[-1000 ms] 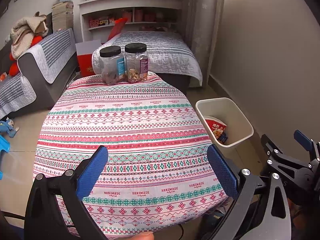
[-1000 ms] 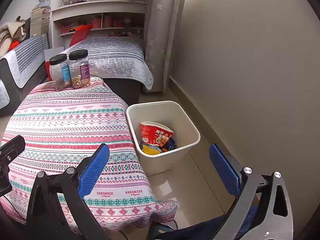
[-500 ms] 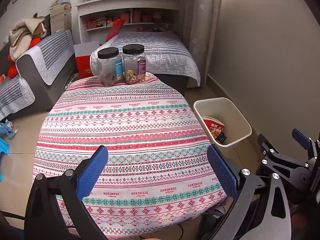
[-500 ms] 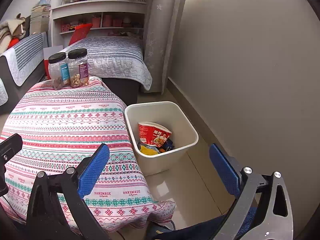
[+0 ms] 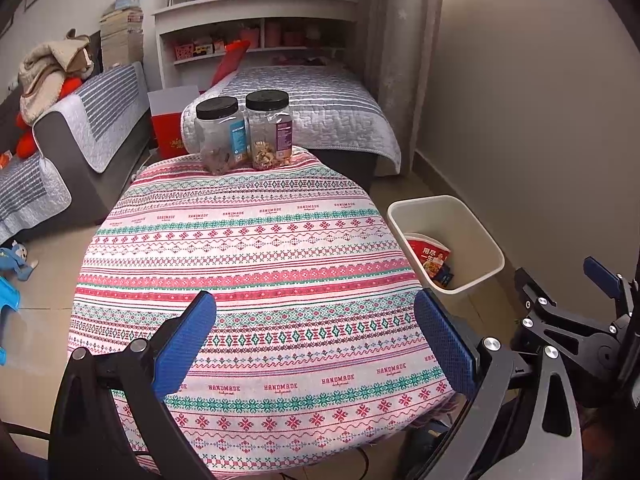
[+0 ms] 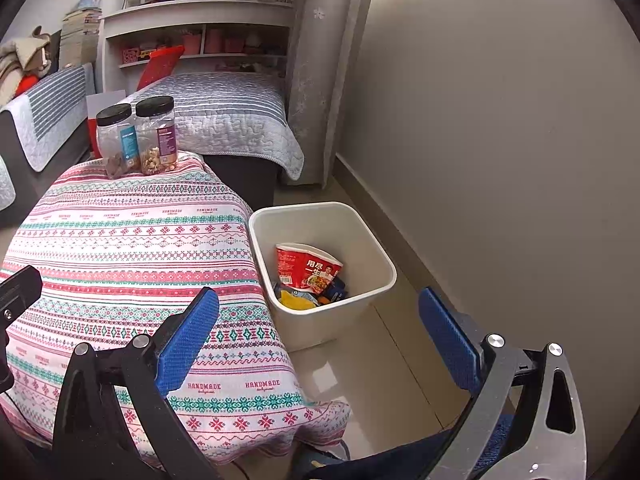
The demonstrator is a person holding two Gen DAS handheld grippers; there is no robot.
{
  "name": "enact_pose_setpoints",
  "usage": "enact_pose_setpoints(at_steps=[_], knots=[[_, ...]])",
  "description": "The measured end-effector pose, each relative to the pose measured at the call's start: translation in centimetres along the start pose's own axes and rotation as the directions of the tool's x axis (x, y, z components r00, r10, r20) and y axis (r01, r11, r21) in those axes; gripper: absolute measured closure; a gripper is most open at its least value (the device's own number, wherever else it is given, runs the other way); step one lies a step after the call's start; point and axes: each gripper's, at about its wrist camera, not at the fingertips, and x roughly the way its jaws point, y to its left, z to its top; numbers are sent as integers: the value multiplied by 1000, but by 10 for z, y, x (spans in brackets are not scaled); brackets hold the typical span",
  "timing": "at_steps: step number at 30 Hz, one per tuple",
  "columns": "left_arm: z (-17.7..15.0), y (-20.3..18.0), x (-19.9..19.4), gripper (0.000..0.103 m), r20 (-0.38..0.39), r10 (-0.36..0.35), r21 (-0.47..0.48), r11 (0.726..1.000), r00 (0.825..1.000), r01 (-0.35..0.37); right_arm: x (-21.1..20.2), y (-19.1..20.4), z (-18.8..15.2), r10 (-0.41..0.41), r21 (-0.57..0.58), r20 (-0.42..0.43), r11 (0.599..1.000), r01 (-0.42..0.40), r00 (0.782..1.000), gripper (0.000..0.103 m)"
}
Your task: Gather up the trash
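Note:
A white trash bin (image 6: 384, 276) stands on the floor right of the table; it also shows in the left wrist view (image 5: 494, 258). In it lie a red instant-noodle cup (image 6: 308, 268), a yellow wrapper (image 6: 294, 300) and a dark blue wrapper (image 6: 336, 290). My left gripper (image 5: 316, 340) is open and empty above the near part of the patterned tablecloth (image 5: 248, 264). My right gripper (image 6: 320, 336) is open and empty, near the table's right edge and in front of the bin. The right gripper's body shows at the right of the left wrist view (image 5: 576, 320).
Two clear jars with black lids (image 5: 218, 136) (image 5: 269, 130) stand at the table's far edge. A bed (image 5: 304, 116) lies behind, a sofa (image 5: 72, 136) to the left, a shelf unit (image 5: 256, 36) at the back. A wall (image 6: 500, 140) runs along the right.
Both grippers have drawn back and up a little, so the table and bin sit slightly farther off. Both stay open and empty.

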Motion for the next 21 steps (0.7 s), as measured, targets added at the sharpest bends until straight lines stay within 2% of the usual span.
enact_pose_setpoints(at_steps=[21], knots=[[1,2,1,7,-9,22,4,1000,1000,-22,1,1,-2,-5,-6,-2,1000,5,1000,7]])
